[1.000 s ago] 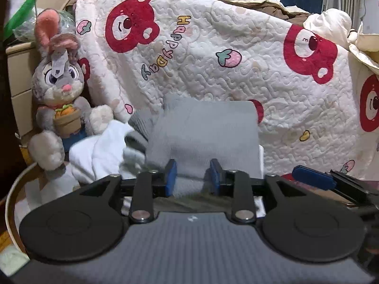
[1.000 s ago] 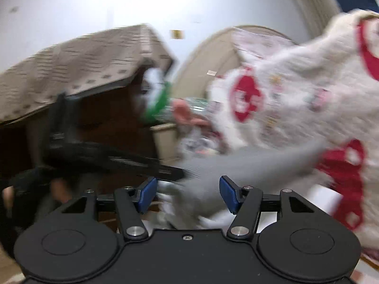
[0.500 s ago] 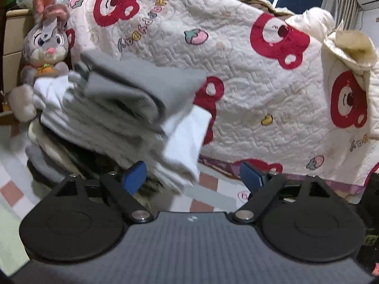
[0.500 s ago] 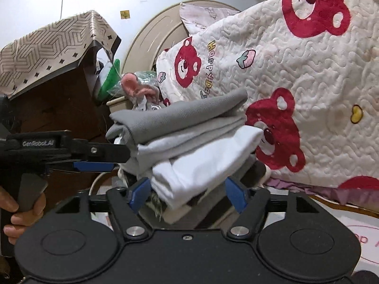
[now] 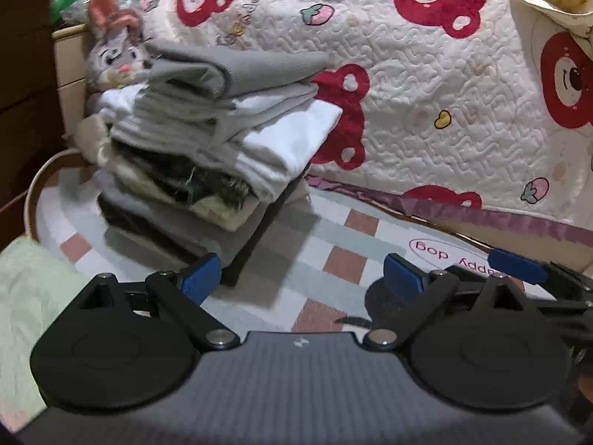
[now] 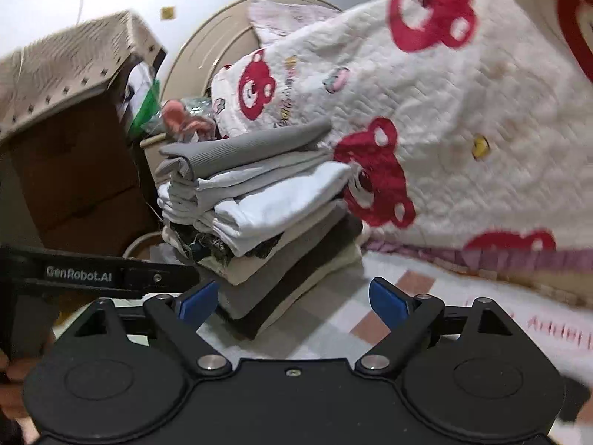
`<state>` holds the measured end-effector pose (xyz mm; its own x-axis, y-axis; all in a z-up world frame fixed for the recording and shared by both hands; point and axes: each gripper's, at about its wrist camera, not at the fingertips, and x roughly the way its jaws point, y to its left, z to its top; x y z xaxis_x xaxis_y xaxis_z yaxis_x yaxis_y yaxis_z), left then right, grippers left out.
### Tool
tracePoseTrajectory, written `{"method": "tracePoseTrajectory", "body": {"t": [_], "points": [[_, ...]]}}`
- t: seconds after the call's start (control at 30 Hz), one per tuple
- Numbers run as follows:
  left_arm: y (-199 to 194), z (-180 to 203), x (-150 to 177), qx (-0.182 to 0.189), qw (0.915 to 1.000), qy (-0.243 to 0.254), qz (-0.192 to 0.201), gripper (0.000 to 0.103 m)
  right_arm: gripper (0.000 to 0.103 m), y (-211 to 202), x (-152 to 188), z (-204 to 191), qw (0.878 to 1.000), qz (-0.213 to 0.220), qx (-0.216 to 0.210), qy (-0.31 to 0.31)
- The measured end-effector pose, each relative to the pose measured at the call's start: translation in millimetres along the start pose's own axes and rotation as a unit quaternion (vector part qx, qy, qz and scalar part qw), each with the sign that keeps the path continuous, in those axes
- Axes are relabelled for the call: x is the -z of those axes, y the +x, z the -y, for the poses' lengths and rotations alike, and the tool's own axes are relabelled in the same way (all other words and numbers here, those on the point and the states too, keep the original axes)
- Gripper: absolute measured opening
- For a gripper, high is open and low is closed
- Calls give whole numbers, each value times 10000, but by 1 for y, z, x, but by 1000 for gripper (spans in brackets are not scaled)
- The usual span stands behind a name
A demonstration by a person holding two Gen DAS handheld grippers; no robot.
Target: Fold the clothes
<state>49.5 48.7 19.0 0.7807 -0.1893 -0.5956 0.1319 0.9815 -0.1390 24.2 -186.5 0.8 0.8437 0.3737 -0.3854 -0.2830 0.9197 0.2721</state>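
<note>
We see a stack of folded clothes [image 5: 207,148] standing on the checked bed cover, close against the bear-print quilt behind it. On top lies a grey ribbed garment [image 5: 237,65], folded flat with its rolled edge facing us. Under it sit paler grey and white pieces, among them a white garment [image 5: 292,144] whose corner juts out to the right past the rest. Below that we make out something dark and frayed [image 5: 207,181], perhaps a patterned fabric, though blur hides the detail. Cream, grey and dark brown layers form the base [image 6: 281,289]. The pile leans a little, its edges uneven.
</note>
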Motion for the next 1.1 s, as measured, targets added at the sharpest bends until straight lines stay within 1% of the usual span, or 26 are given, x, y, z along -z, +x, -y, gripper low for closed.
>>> {"method": "tracePoseTrajectory", "body": {"t": [0.1,0.27,0.33,0.37,0.4,0.47,0.6,0.73,0.87,1.1], "points": [[-3,7,15,-29,9997,25,-253,95,92,-13,6,4,10000,-8,64,56],[-3,19,39,-34,9977,90,-674,97,92,-30,12,-3,9992,-111,304,-213],[-2,24,46,-16,9965,118,-826,98,92,-34,14,-6,9982,-237,494,-247],[-2,26,49,18,9961,117,-873,100,92,-35,15,-7,9972,-330,644,-207],[-3,29,51,17,9959,141,-891,102,92,-36,16,-8,9958,-441,793,-139],[-5,34,54,-17,9957,210,-899,102,92,-38,17,-9,9944,-570,888,-79],[-10,44,58,-54,9954,330,-896,103,92,-44,20,-9,9943,-575,889,-116],[-14,55,61,-124,9955,474,-806,103,92,-48,23,-8,9944,-629,842,-74],[-16,59,61,-136,9956,472,-801,103,92,-51,24,-7,9933,-701,920,-60],[-19,65,61,-168,9956,471,-795,103,92,-57,26,-3,9945,-647,821,23]]}}
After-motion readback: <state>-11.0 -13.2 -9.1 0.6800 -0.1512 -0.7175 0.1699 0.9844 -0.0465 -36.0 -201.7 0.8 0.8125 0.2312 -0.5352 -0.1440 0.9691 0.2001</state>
